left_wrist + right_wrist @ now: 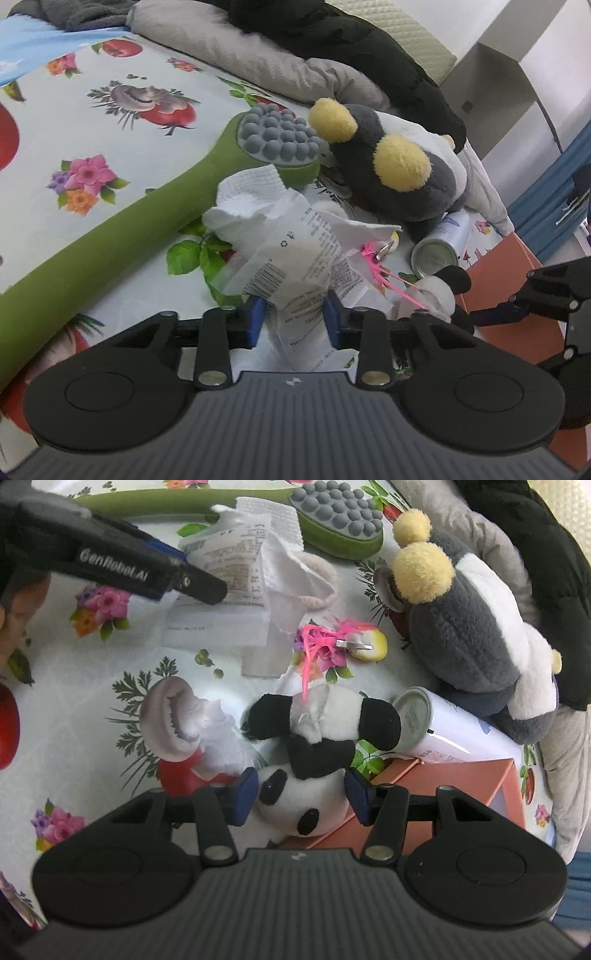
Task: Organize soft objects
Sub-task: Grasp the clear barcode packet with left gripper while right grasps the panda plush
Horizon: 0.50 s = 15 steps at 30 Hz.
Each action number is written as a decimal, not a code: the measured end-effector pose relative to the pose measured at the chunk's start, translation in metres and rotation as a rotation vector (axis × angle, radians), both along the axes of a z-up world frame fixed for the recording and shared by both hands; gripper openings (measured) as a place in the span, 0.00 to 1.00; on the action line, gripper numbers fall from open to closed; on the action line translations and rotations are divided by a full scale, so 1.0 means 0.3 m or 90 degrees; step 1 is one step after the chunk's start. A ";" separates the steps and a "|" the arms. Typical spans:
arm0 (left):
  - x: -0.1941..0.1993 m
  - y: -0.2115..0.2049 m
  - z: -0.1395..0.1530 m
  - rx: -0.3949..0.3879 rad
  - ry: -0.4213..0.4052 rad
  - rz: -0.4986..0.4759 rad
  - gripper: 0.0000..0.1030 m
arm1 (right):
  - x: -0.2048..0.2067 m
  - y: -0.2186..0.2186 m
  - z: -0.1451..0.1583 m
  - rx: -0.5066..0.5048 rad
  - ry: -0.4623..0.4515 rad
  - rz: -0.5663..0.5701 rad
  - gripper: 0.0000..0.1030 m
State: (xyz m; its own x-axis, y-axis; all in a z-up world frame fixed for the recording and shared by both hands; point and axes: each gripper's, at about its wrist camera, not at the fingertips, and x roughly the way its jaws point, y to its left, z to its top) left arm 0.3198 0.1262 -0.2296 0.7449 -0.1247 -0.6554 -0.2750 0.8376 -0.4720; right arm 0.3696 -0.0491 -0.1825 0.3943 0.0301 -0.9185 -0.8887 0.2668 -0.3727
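1. On the left, a long green massage brush [122, 218] with grey knobs lies on the flowered tablecloth [74, 110].
2. The left gripper [294, 316] has its blue pads pressed on a crumpled plastic wrapper [291, 266], which lies beside white tissue paper [251, 195].
3. The right gripper [301, 795] has its fingers apart, one on each side of the head of a small panda toy [310, 738]; I cannot tell if the pads touch it.
4. The panda lies partly on an orange box [454, 786], next to a white can [436, 727] that lies on its side.
5. A pink tassel keychain [332, 642] lies behind the panda.
6. On the right, a grey and white plush toy [469, 627] with yellow pompoms leans against a grey cushion [258, 59].
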 end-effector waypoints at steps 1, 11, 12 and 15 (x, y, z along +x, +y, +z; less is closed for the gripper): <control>-0.005 0.003 0.003 -0.005 0.001 -0.001 0.29 | -0.007 0.000 0.002 -0.001 -0.006 0.003 0.49; -0.124 -0.010 0.076 -0.002 -0.013 -0.024 0.15 | -0.101 -0.018 0.066 0.039 -0.022 -0.024 0.47; -0.140 -0.013 0.084 -0.004 -0.012 -0.025 0.14 | -0.116 -0.023 0.077 0.046 -0.022 -0.030 0.47; -0.196 -0.024 0.110 -0.003 -0.014 -0.033 0.13 | -0.156 -0.039 0.100 0.066 -0.019 -0.046 0.47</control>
